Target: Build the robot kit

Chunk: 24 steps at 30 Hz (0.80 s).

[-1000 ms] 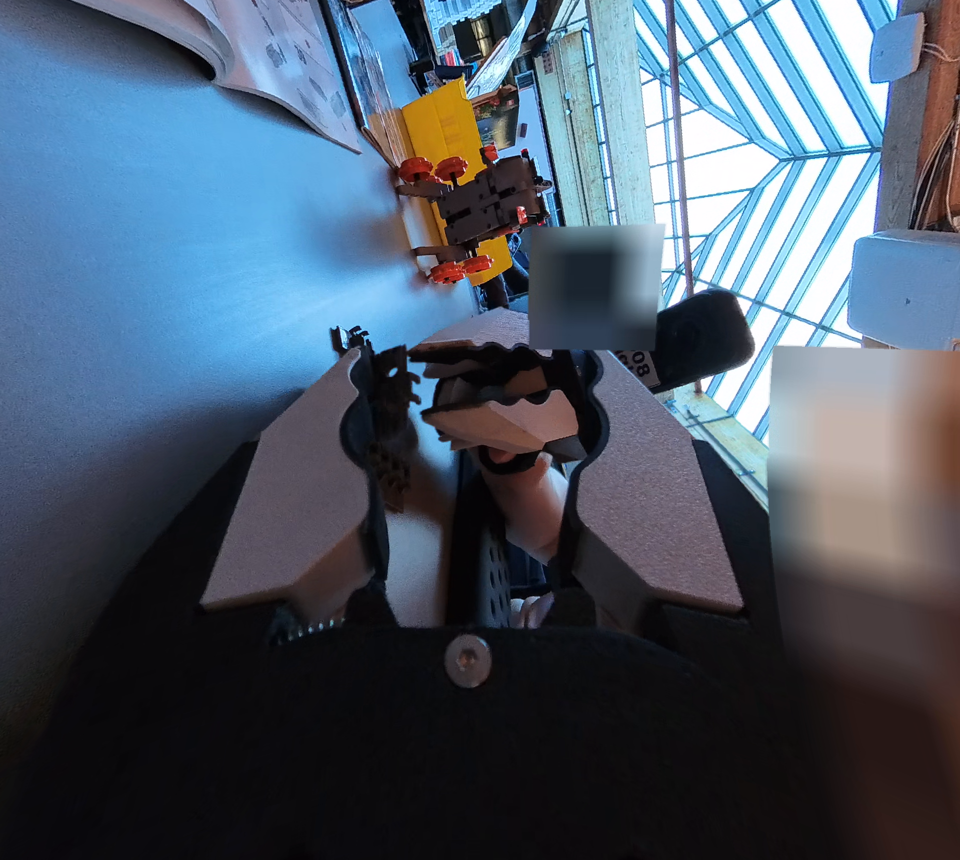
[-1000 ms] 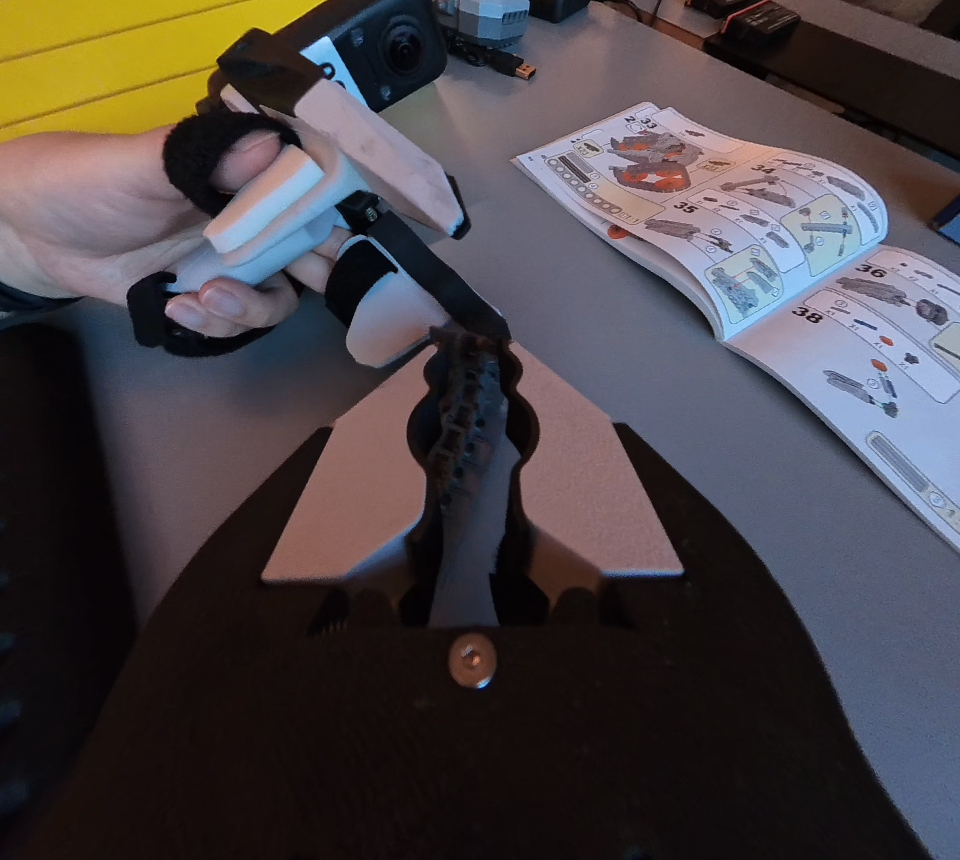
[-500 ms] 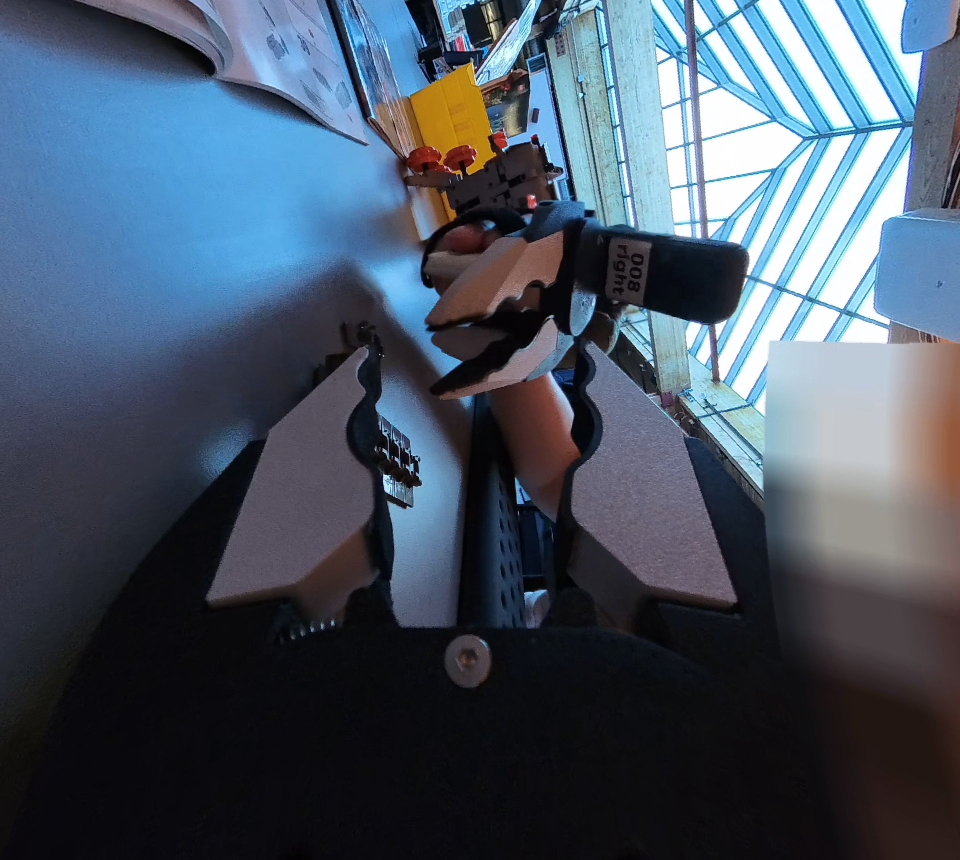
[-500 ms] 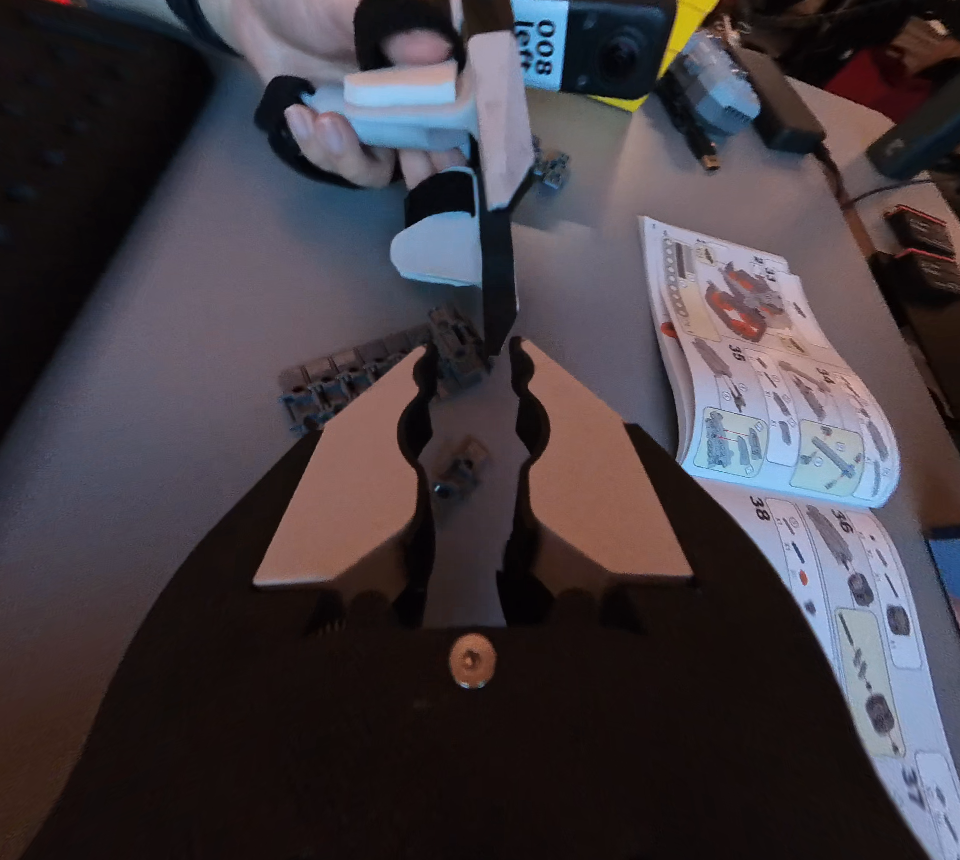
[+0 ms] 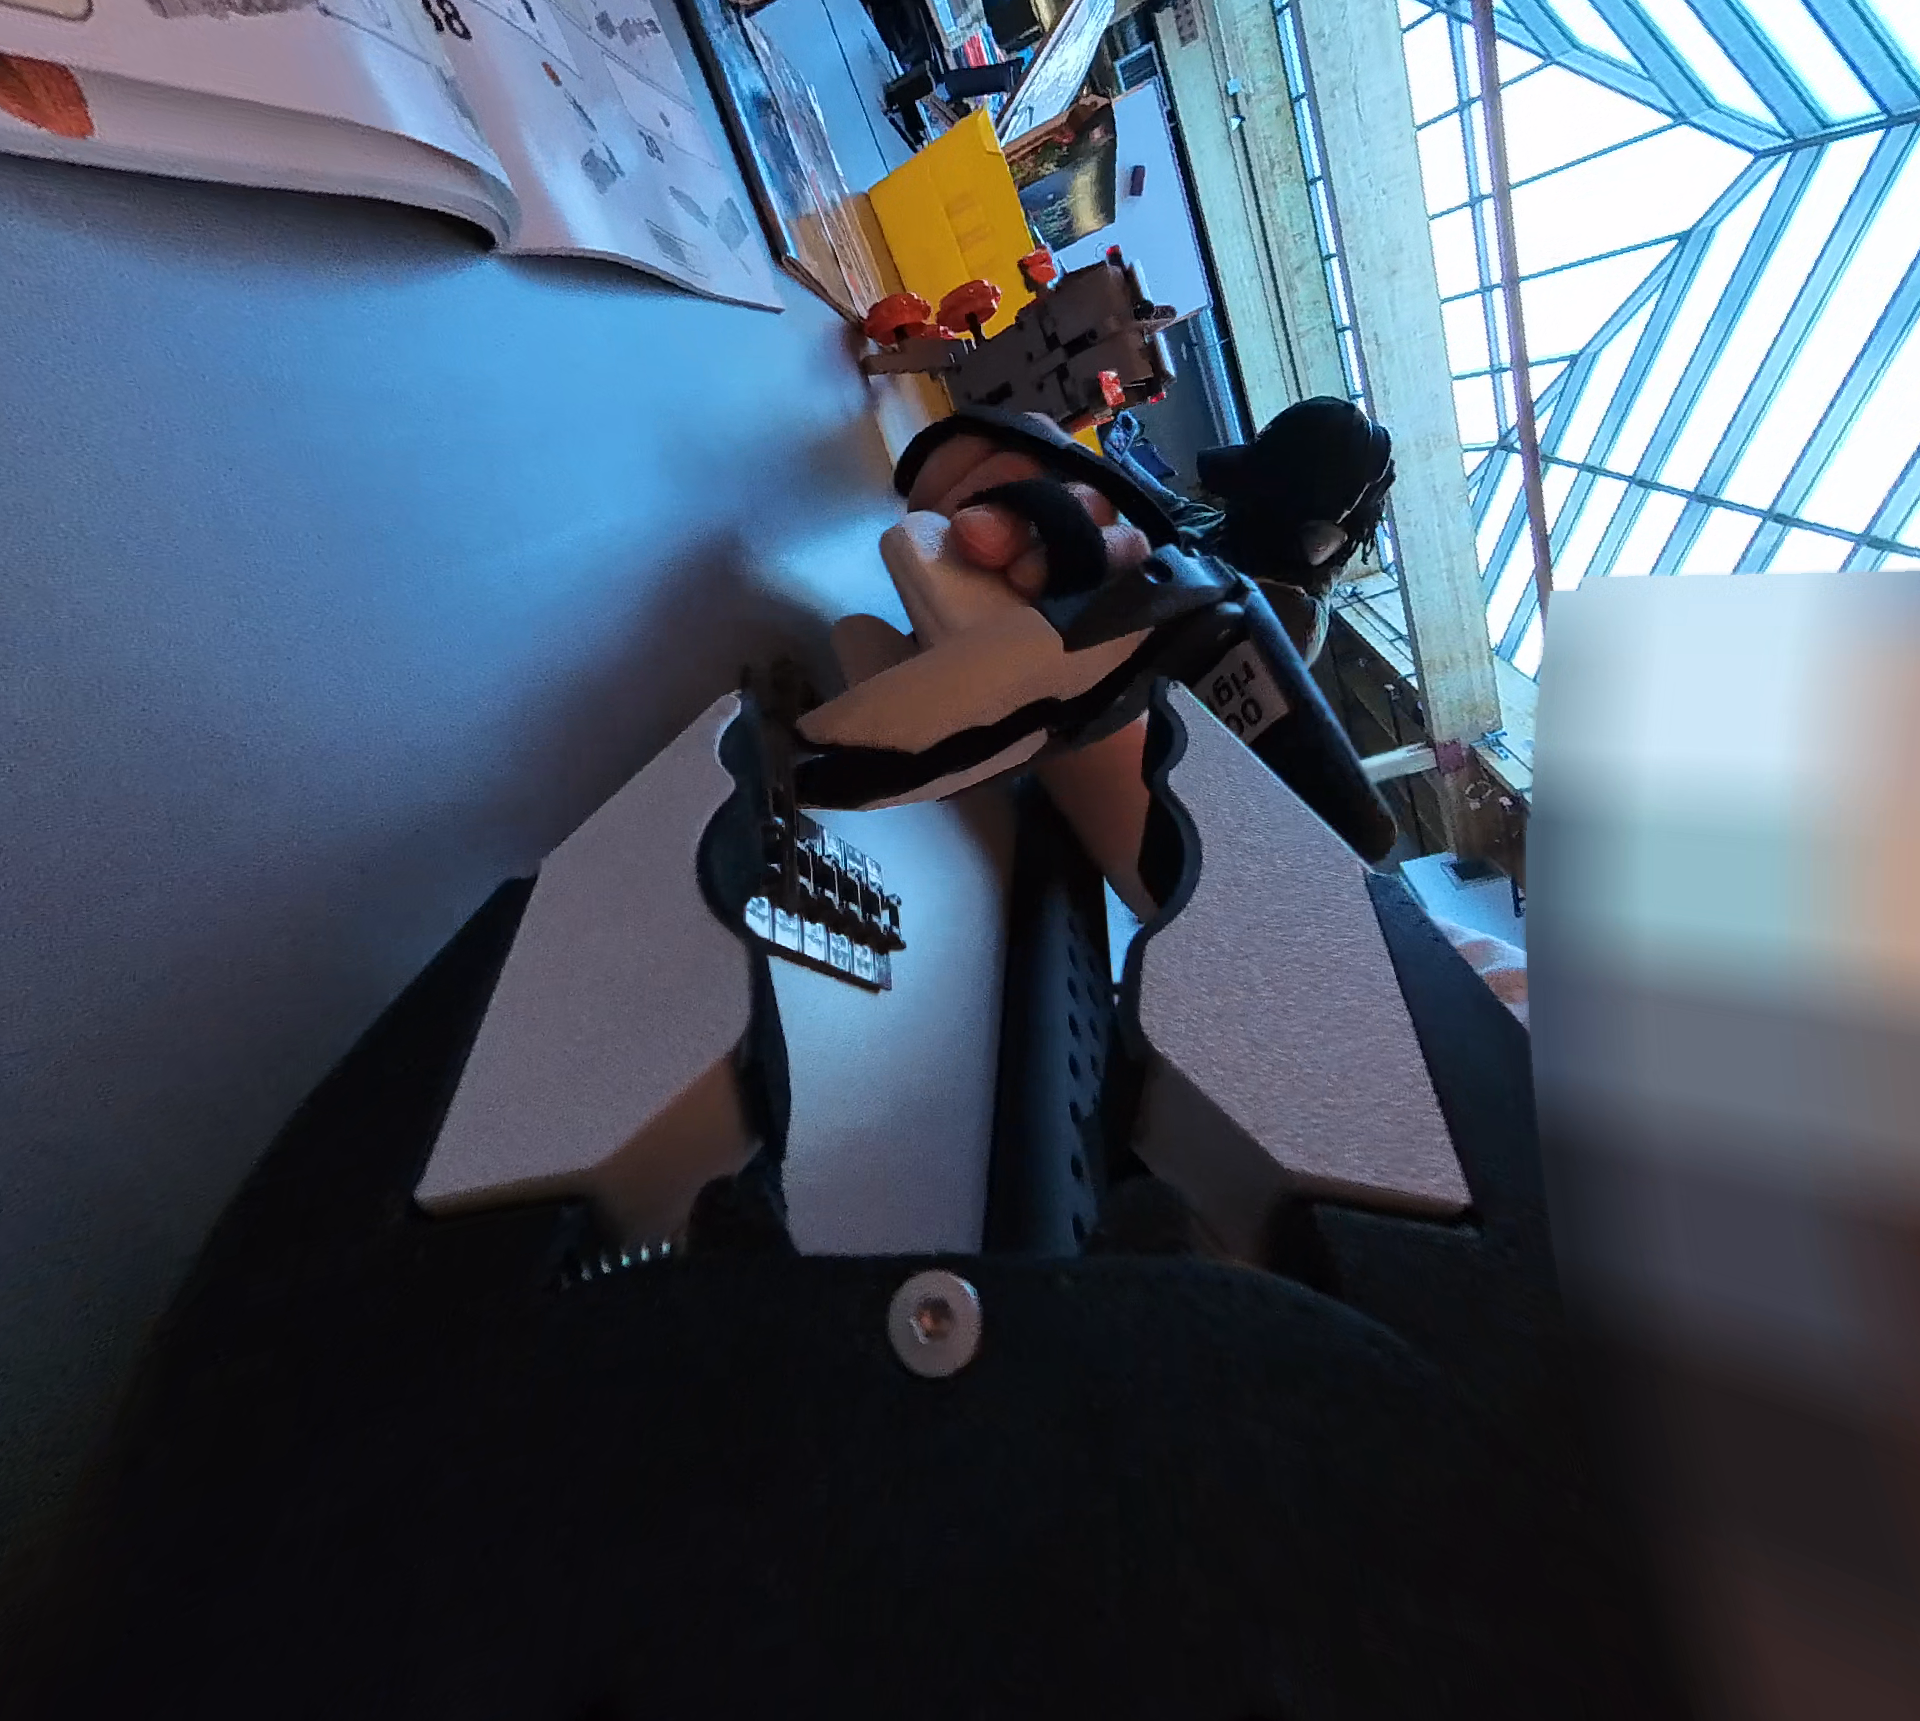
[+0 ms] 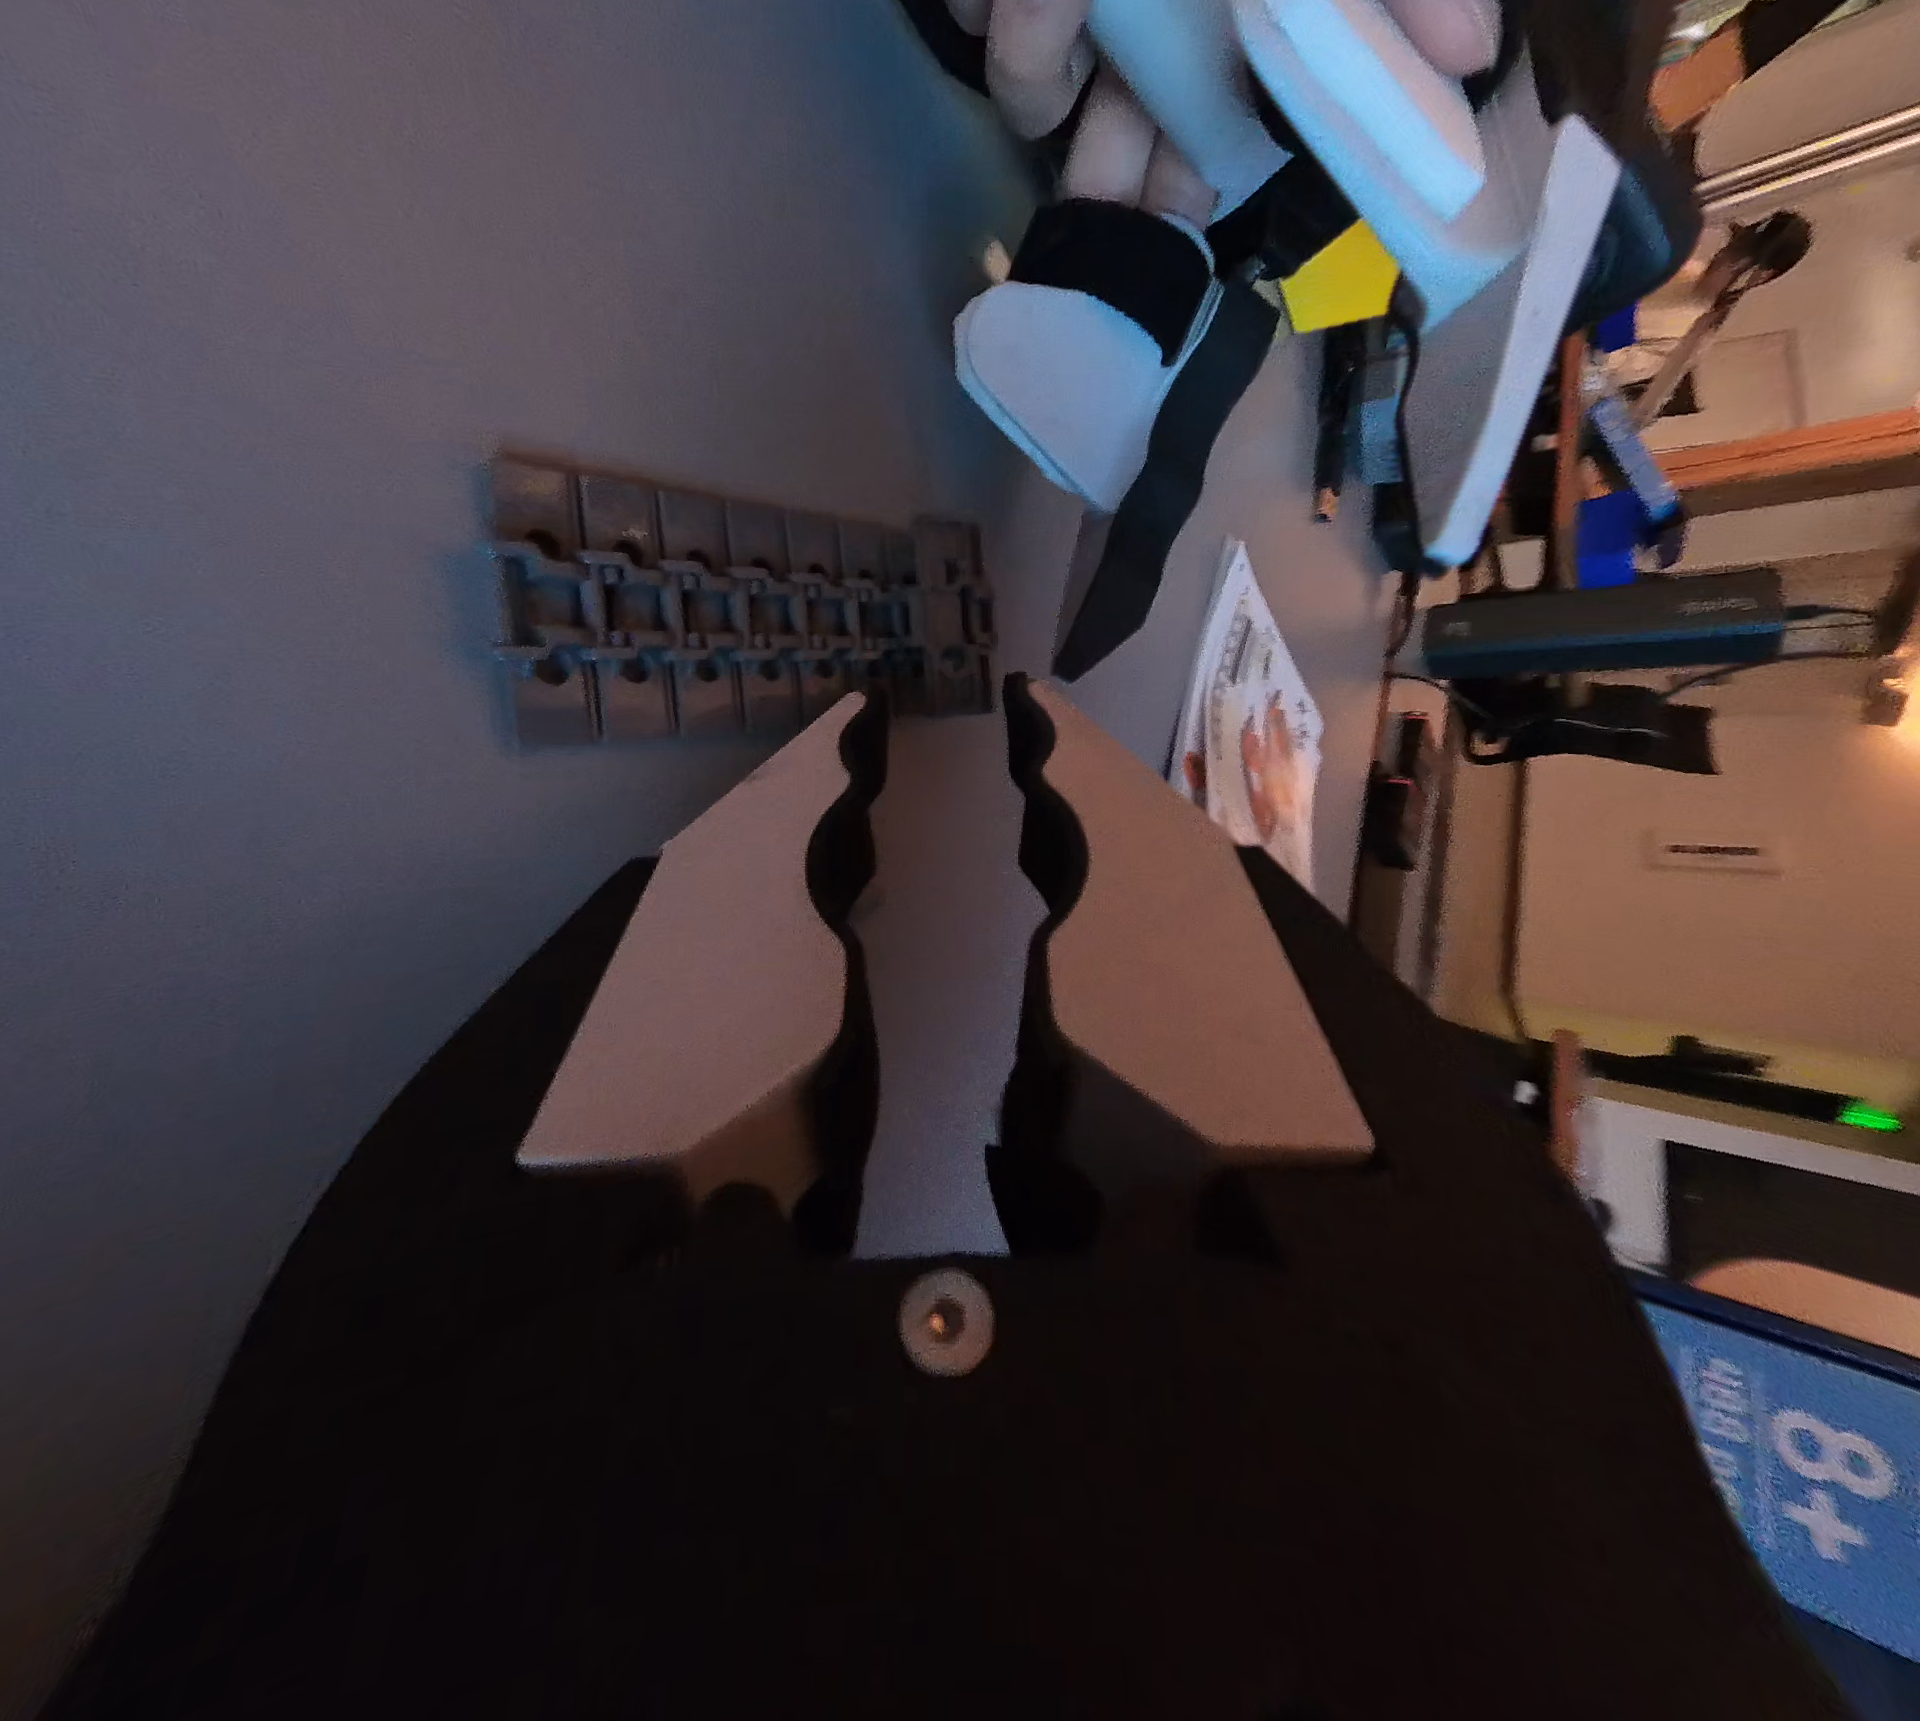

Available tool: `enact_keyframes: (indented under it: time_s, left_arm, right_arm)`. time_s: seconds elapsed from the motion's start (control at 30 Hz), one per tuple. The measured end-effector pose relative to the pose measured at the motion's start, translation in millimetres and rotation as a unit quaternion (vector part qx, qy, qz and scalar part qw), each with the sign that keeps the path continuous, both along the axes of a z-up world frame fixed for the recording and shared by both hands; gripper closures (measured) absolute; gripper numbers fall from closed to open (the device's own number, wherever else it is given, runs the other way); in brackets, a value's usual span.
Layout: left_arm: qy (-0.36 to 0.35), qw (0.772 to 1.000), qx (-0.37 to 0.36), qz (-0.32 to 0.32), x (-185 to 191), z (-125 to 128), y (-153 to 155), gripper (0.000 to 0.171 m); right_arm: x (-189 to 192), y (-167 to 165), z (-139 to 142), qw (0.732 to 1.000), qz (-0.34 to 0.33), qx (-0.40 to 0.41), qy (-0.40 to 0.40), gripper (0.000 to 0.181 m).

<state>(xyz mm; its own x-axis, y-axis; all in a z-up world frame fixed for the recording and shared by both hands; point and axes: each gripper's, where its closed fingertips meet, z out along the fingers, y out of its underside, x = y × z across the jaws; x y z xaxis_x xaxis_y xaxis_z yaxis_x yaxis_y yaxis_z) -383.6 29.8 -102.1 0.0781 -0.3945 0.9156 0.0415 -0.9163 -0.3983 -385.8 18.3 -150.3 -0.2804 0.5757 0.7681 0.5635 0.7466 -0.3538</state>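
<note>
Mostly bare grey table (image 6: 260, 217), open booklet (image 5: 312, 30) at its far side, grey track strip (image 6: 727, 601) lying flat. Right gripper (image 6: 940, 700) sits at the strip's end, jaws slightly apart, gripping nothing. Left gripper (image 5: 951, 741) tilted, jaws wide, empty, one finger (image 5: 644, 944) beside the strip.

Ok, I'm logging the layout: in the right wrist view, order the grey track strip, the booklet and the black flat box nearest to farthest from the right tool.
1. Grey track strip, at the right tool's tips, stretching left.
2. Booklet, farther off, right side.
3. Black flat box, beyond the booklet, far right.
</note>
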Motion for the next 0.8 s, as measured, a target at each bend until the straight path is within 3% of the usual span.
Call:
enact_keyframes:
  time_s: [0.17, 0.23, 0.37, 0.47, 0.63, 0.77, 0.8]
  left_arm:
    - [-0.027, 0.999, -0.028, -0.017, 4, 1, -4, 0.103]
    - [-0.035, 0.999, -0.021, -0.013, 3, 5, -2, 0.101]
    - [-0.035, 0.998, 0.045, -0.029, -1, 16, -3, 0.106]
    - [-0.038, 0.994, 0.094, -0.043, -1, 23, -7, 0.114]
    - [-0.065, 0.991, 0.092, -0.066, 0, 25, -11, 0.125]
    - [-0.061, 0.988, 0.13, -0.064, -2, 26, -10, 0.122]
    - [-0.066, 0.987, 0.133, -0.063, -2, 27, -10, 0.122]
  right_arm:
    - [-8, 0, 0, 0.999, -0.004, 0.045, 0.005, 0.172]
    - [-8, -2, 2, 1.0, -0.012, 0.027, 0.011, 0.172]
    - [-6, -8, 17, 0.994, -0.04, -0.086, 0.052, 0.174]
    - [-4, -11, 25, 0.973, -0.069, -0.206, 0.081, 0.18]
    - [3, 0, 18, 0.896, -0.155, -0.402, 0.106, 0.181]
    - [-1, -7, 31, 0.769, -0.161, -0.601, 0.15, 0.18]
    - [-2, -9, 36, 0.747, -0.15, -0.627, 0.163, 0.181]
